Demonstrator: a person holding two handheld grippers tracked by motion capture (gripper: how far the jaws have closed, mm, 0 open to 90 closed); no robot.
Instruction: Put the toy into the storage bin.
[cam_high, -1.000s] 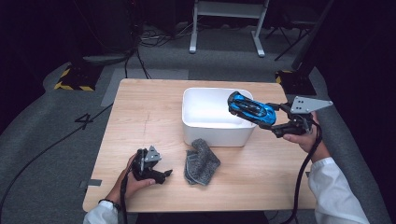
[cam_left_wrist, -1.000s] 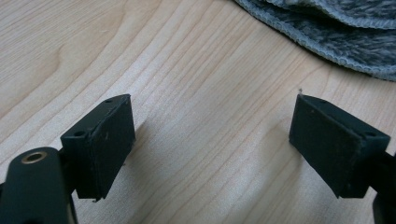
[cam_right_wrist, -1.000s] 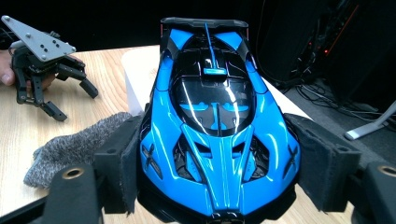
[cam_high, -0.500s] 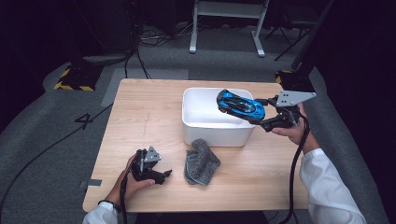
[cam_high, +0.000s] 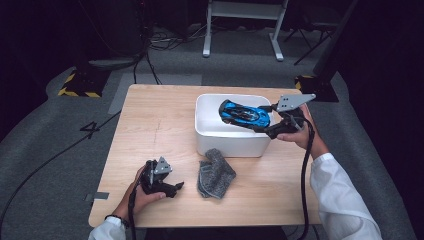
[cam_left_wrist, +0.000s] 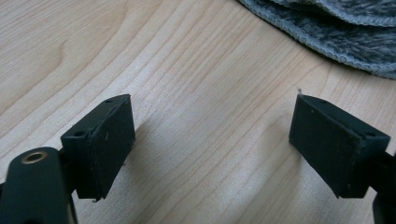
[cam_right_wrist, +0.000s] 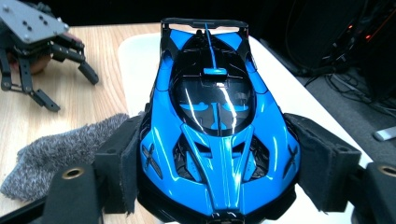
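**Blue toy car carried in over the white bin**

Wooden table (cam_high: 150, 125) nearest: left gripper (cam_high: 172, 187) rests low by the person's edge, jaws wide apart, nothing between them; in the left gripper view bare wood lies between the pads, and the grey cloth's (cam_left_wrist: 336, 28) edge sits beyond. It hasn't shifted over the last second. The cloth lies crumpled just right of that gripper, in front of the bin.

Farther out: right gripper (cam_high: 265, 131) holds the blue toy car (cam_high: 245, 114), jaws clamped on the car's sides near one end, body sticking out ahead of the pads (cam_right_wrist: 123, 158). Change: a second ago the car hung over the bin's right rim; now it has moved left and hangs over the white bin's (cam_high: 230, 142) inside, not yet resting on its floor as far as I can tell. Likely step: lower the car into the bin, then release.
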